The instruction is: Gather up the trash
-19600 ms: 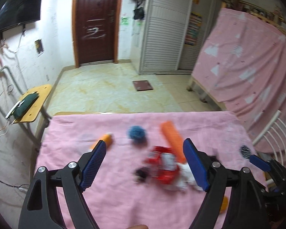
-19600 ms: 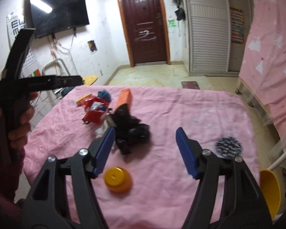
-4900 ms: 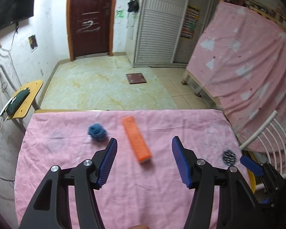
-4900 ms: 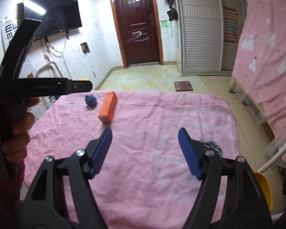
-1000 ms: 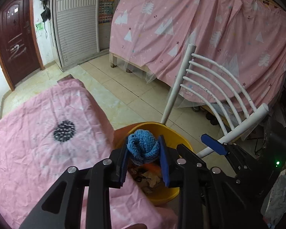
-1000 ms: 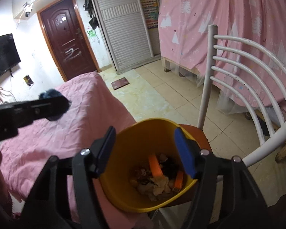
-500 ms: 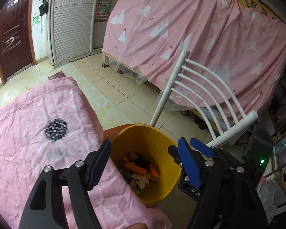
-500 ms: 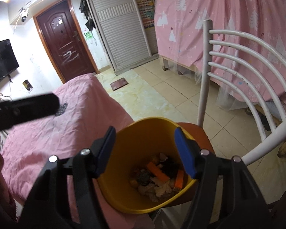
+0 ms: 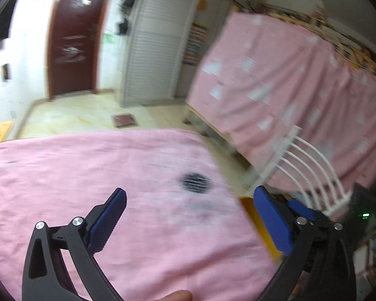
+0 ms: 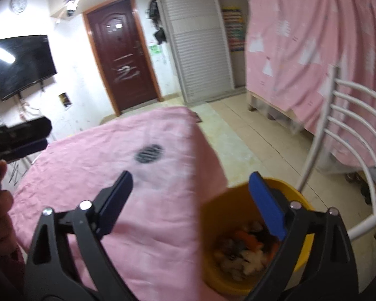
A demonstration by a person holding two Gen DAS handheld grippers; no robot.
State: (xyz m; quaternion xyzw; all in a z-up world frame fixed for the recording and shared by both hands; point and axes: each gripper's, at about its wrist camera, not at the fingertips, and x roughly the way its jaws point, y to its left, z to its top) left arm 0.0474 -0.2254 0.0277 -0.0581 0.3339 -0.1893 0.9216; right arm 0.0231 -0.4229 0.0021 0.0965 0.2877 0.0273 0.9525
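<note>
Two handheld grippers are held wide apart and empty above a pink-covered table, beside a yellow bin of trash.

The left gripper [image 9: 189, 208] has just been opened, with nothing between its blue pads; below it only the pink cloth [image 9: 62, 175] with a dark round mark [image 9: 195, 182] is seen. The right gripper [image 10: 190, 188] has also just been spread, and nothing is pinched. The trash [image 10: 240, 253] lies inside the yellow bin [image 10: 213, 215], just past the table's edge, by a white chair [image 10: 348, 115].
</note>
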